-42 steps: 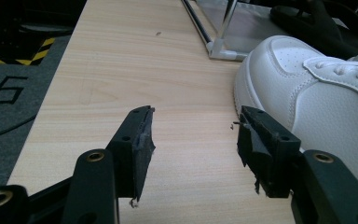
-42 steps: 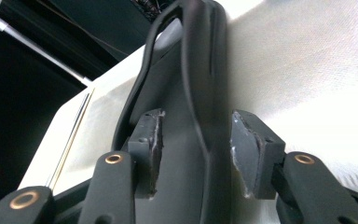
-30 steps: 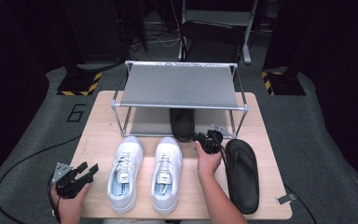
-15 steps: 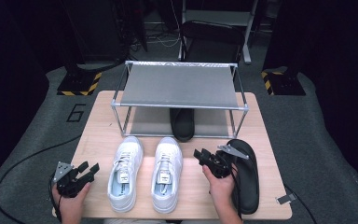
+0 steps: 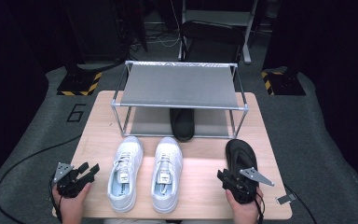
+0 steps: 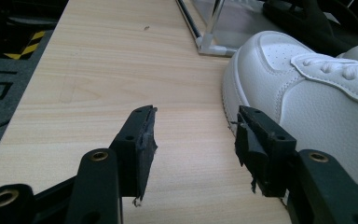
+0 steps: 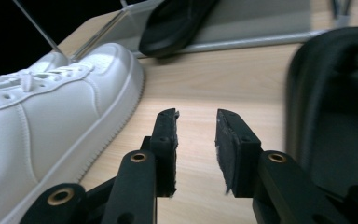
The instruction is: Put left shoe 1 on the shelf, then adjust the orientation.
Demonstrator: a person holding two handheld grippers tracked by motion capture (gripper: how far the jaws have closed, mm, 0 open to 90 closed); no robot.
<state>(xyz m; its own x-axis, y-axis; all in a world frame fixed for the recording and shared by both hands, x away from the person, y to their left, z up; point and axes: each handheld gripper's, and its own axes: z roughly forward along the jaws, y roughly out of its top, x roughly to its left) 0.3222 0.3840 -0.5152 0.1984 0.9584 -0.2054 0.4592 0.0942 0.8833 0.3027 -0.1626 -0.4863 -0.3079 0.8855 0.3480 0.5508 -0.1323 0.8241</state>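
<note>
Two white sneakers, one [image 5: 126, 172] beside the other [image 5: 167, 170], stand side by side on the wooden table [image 5: 200, 186], toes toward a metal shoe rack [image 5: 179, 86]. One black slipper [image 5: 182, 123] lies on the rack's lower level. A second black slipper [image 5: 240, 151] lies on the table at the right. My left gripper [image 5: 93, 168] rests at the front left, open, its jaws [image 6: 196, 123] just left of the nearer sneaker [image 6: 317, 93]. My right gripper [image 5: 223, 177] is by that slipper's heel. Its jaws [image 7: 196, 117] have just been closing, a gap remains, and nothing is between them.
The rack's grey top shelf carries nothing. A bare strip of table runs between the right sneaker [image 7: 51, 107] and the slipper [image 7: 335, 107]. Cables trail from both grippers over the grey floor mat, and black-and-yellow marked bases stand beyond the table's far corners.
My right gripper has pulled back from the rack's front toward the table's front edge, beside the slipper's heel. The left gripper has stayed put.
</note>
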